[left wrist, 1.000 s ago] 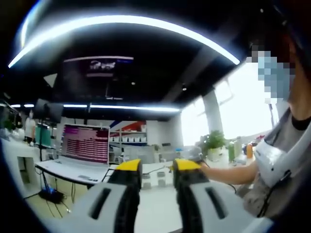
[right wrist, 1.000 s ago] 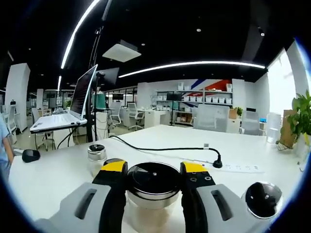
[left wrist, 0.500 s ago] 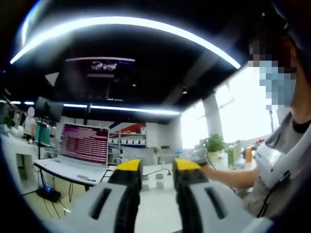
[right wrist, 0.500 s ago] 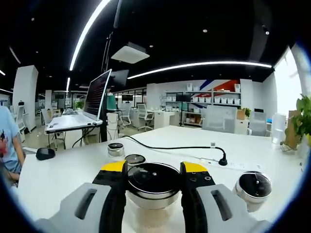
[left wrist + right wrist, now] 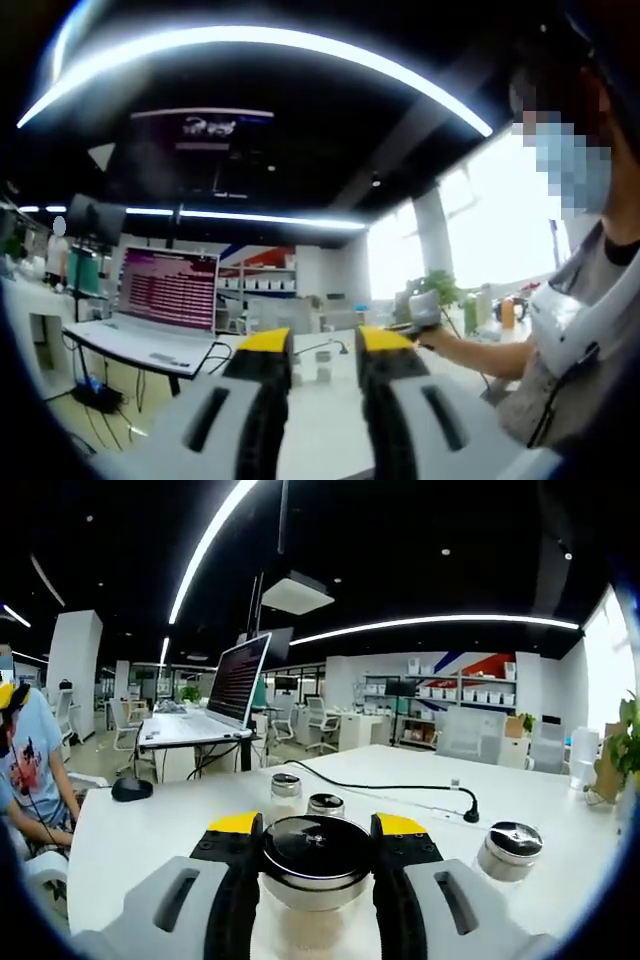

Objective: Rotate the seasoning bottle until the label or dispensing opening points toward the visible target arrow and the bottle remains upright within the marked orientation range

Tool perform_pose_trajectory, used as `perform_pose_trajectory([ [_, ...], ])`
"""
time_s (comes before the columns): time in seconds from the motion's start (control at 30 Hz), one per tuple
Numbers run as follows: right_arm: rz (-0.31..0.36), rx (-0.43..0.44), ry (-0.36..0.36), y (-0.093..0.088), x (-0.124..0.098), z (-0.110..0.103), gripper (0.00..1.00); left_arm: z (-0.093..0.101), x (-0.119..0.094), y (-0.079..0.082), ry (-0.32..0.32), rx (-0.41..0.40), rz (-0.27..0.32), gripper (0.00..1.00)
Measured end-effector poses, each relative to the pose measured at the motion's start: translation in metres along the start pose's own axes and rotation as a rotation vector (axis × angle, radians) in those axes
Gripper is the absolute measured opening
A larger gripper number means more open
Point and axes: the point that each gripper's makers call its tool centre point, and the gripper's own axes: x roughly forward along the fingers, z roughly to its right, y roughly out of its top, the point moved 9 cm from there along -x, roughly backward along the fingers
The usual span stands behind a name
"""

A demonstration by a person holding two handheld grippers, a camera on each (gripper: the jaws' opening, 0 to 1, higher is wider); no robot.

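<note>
Right gripper view: the right gripper (image 5: 317, 825) clamps the seasoning bottle (image 5: 316, 865) — upright on the white table (image 5: 140, 835), three smaller jars (image 5: 326, 804) behind it. Left gripper (image 5: 321, 342) — jaws parted, holding nothing.

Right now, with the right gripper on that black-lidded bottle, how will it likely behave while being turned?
The seasoning bottle looks rigid; its clear body may be slippery, so it could twist in the right gripper. Wide and squat, it probably won't tip.

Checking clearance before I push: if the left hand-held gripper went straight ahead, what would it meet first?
Probably nothing close: the left hand-held gripper points over bare white table, jaws apart and empty.
</note>
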Motion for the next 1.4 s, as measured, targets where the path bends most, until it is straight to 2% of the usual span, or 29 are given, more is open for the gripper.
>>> perform_pose_trajectory([
  [0.37, 0.023, 0.039, 0.057, -0.006, -0.037, -0.021, 0.42, 0.002, -0.002, -0.003, -0.01, -0.011, 0.0, 0.26],
  [0.63, 0.009, 0.081, 0.099, -0.014, -0.051, -0.034, 0.42, 0.004, -0.002, -0.001, -0.006, -0.008, 0.008, 0.26],
  [0.8, 0.026, 0.032, 0.075, -0.015, -0.059, -0.039, 0.42, 0.006, -0.003, -0.001, -0.011, -0.002, 0.004, 0.26],
  [0.97, 0.026, 0.025, 0.083, -0.015, -0.06, -0.041, 0.43, 0.006, -0.004, -0.002, -0.012, -0.003, 0.001, 0.26],
  [1.17, 0.017, 0.025, 0.106, -0.025, -0.06, -0.052, 0.43, 0.007, -0.004, 0.0, -0.014, -0.001, 0.004, 0.26],
  [1.4, 0.026, -0.004, 0.114, -0.025, -0.059, -0.049, 0.43, 0.009, -0.001, -0.002, -0.024, 0.003, -0.009, 0.26],
])
